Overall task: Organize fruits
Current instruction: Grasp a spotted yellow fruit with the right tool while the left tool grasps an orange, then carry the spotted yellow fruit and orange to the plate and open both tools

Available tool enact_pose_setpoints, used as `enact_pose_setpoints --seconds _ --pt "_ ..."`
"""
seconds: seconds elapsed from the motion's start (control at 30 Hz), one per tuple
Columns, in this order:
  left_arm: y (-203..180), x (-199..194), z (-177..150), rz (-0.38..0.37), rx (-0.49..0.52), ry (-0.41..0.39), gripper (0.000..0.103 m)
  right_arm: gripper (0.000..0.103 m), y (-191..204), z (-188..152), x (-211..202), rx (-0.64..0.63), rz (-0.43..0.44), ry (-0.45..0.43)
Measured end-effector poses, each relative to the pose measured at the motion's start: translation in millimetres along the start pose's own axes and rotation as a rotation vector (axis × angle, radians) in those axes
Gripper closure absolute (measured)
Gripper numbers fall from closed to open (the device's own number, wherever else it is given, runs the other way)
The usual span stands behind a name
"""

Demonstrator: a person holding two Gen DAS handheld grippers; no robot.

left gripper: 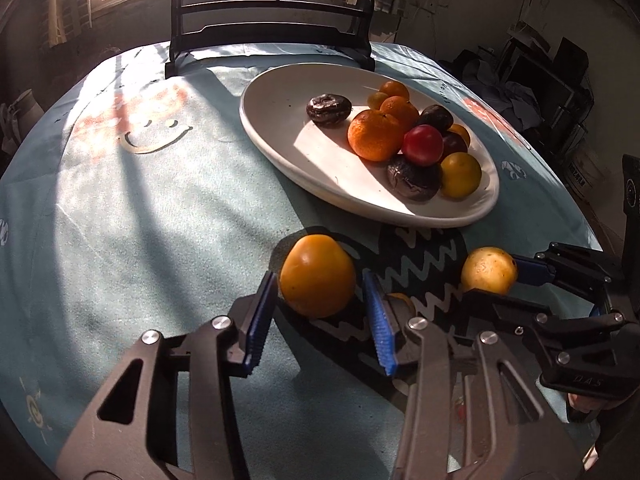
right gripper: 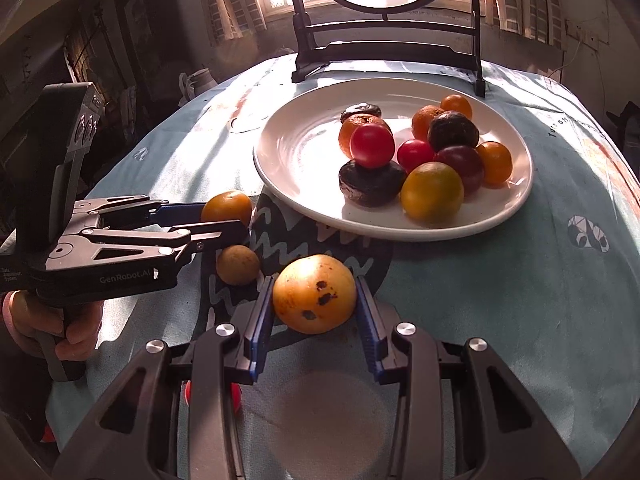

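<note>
My left gripper (left gripper: 320,304) brackets an orange fruit (left gripper: 317,275) at lower centre, fingers spread, right pad apart from it. My right gripper (right gripper: 314,306) pinches a spotted yellow fruit (right gripper: 314,294) below the white plate (right gripper: 296,168) of fruit.

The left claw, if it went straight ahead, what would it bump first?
The left claw already has an orange fruit between its fingers, so it would push that first. Beyond it lies the white plate rim, though depth is hard to judge.
</note>
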State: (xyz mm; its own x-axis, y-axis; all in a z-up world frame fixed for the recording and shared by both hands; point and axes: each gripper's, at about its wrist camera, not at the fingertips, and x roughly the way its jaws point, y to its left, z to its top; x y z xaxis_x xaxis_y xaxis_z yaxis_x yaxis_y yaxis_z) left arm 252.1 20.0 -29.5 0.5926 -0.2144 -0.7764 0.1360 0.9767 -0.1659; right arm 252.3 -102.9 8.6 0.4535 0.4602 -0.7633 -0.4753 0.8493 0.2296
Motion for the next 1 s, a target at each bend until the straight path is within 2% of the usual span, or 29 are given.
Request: enact_pose_setpoints --seconds 0.1,0.33,0.47,0.57,0.67,0.77,0.93,1.0 --pt "-0.7 2.4 -0.8 0.010 0.012 0.003 0.065 0.064 0.5 -0.1 -0.2 0.000 -0.001 -0.002" --pt "-0.6 -1.4 -0.1 0.008 0.014 -0.007 0.065 0.064 1.0 -0.9 -2.6 -0.005 0.002 -0.012" --pt "-1.4 -12.5 1.7 0.004 0.005 -0.042 0.065 0.064 1.8 -0.6 -6.7 0.003 0.055 -0.018" --pt "-4.9 -24.1 3.7 0.012 0.016 -0.093 0.065 0.064 0.7 3.6 -19.2 0.007 0.063 -0.087" --pt "-7.0 -30.8 12.4 0.025 0.007 -0.152 0.065 0.064 -5.5 12.2 -35.3 0.021 0.027 -0.196" --pt "-10.2 -25.9 27.2 0.032 0.007 -0.171 0.065 0.064 -17.4 26.8 -39.3 0.048 -0.016 -0.264" --pt "-15.3 -7.7 59.4 0.026 -0.001 -0.192 0.065 0.064 -44.4 52.4 -25.5 0.114 -0.077 -0.304" --pt "-17.4 2.6 71.5 0.051 0.002 -0.213 0.065 0.064 -52.0 63.2 -16.2 0.127 -0.095 -0.308"
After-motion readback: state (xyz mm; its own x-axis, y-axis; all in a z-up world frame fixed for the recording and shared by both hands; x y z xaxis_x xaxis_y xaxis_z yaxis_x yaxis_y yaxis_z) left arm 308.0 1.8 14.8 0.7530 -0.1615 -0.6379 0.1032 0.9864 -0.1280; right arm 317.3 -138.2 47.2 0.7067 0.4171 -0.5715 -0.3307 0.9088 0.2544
